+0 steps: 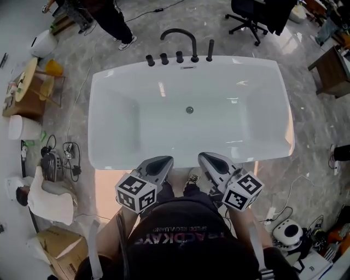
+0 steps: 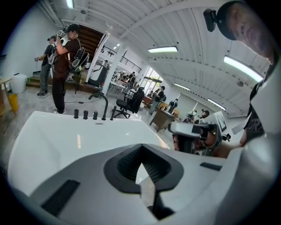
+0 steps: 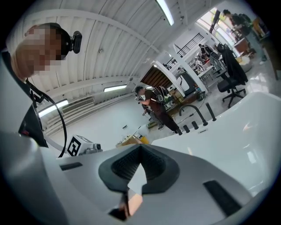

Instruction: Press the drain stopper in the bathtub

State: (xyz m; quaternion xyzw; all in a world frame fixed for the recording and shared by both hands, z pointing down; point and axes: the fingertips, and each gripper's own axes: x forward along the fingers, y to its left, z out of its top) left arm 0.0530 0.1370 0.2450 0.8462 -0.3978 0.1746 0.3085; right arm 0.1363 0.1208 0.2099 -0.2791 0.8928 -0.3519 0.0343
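Note:
A white bathtub (image 1: pixel 115 87) fills the middle of the head view, and its small round metal drain stopper (image 1: pixel 189 110) sits at the centre of the tub floor. My left gripper (image 1: pixel 159 162) and right gripper (image 1: pixel 210 158) are held close to my body, over the tub's near rim and well short of the stopper. Both are shut with nothing between the jaws. In the left gripper view the left gripper (image 2: pixel 141 166) points across the tub rim (image 2: pixel 66 132). The right gripper (image 3: pixel 139 169) tilts upward, with the tub (image 3: pixel 237 132) beyond it. The stopper is hidden in both gripper views.
A black arched faucet (image 1: pixel 181 37) and several black knobs (image 1: pixel 156 59) stand on the tub's far rim. A person (image 1: pixel 112 19) stands behind it and an office chair (image 1: pixel 251 16) at back right. Cables (image 1: pixel 70 156), a cardboard box (image 1: pixel 52 249) and a wooden table (image 1: pixel 24 87) lie left.

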